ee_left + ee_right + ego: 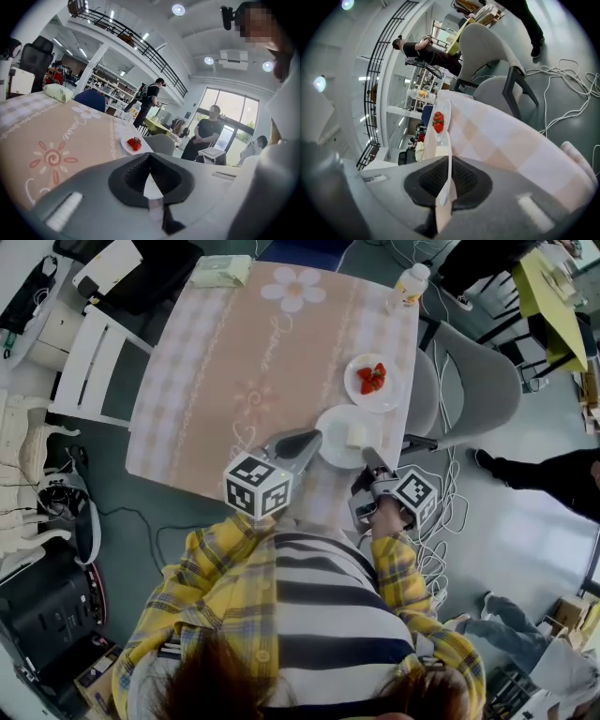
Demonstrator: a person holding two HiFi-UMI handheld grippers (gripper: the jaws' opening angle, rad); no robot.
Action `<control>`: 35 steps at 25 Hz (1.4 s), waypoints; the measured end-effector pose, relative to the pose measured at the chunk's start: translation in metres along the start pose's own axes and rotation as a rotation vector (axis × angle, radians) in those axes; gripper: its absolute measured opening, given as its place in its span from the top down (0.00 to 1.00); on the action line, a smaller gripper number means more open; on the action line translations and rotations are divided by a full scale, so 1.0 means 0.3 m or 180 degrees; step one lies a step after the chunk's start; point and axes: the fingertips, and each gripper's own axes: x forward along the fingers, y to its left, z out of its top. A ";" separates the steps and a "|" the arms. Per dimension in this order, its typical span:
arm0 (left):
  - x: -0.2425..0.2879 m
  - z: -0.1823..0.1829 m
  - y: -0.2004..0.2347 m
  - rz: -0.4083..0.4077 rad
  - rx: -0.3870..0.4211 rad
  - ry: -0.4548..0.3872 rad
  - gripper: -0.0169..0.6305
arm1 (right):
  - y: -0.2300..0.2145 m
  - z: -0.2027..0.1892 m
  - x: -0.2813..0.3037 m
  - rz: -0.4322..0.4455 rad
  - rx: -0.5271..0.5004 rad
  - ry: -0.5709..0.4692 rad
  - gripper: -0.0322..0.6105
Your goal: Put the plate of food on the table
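A white plate (339,436) with a pale block of food (355,434) hangs over the near right part of the pink checked table (206,381). My left gripper (312,439) is shut on its left rim and my right gripper (371,458) is shut on its near right rim. In the left gripper view the left gripper (151,182) pinches a white sliver of rim. The right gripper (449,180) clamps the plate (446,154) seen edge-on, with the pale block (440,151) beyond. Whether the plate touches the cloth, I cannot tell.
A second plate with strawberries (373,381) sits just beyond the held plate. At the far edge stand a bottle (410,284) and a pale packet (221,271). A grey chair (478,381) and floor cables (441,521) lie to the right, a white chair (89,362) to the left.
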 end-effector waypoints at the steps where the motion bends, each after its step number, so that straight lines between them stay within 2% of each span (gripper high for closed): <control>1: 0.002 -0.001 0.001 -0.0004 0.0013 0.0011 0.97 | -0.002 0.000 0.000 -0.0019 -0.0002 -0.0006 0.93; 10: 0.013 -0.004 0.006 -0.0036 0.0045 0.0062 0.97 | 0.006 0.013 -0.008 -0.0033 -0.0070 -0.0063 0.93; 12: 0.014 -0.005 0.005 -0.0043 0.0042 0.0064 0.97 | 0.009 0.017 -0.013 -0.0050 -0.0080 -0.0071 0.89; 20: 0.012 0.000 -0.007 -0.0082 0.0048 0.0045 0.97 | -0.005 0.040 -0.059 -0.0292 -0.0305 -0.0199 0.85; 28: 0.013 -0.012 -0.038 -0.0140 0.0060 0.0046 0.97 | -0.012 0.064 -0.124 -0.0274 -0.0294 -0.0351 0.90; 35: 0.015 -0.017 -0.062 -0.0204 0.0026 0.0035 0.97 | 0.073 0.046 -0.161 -0.0114 -0.0783 -0.0315 0.95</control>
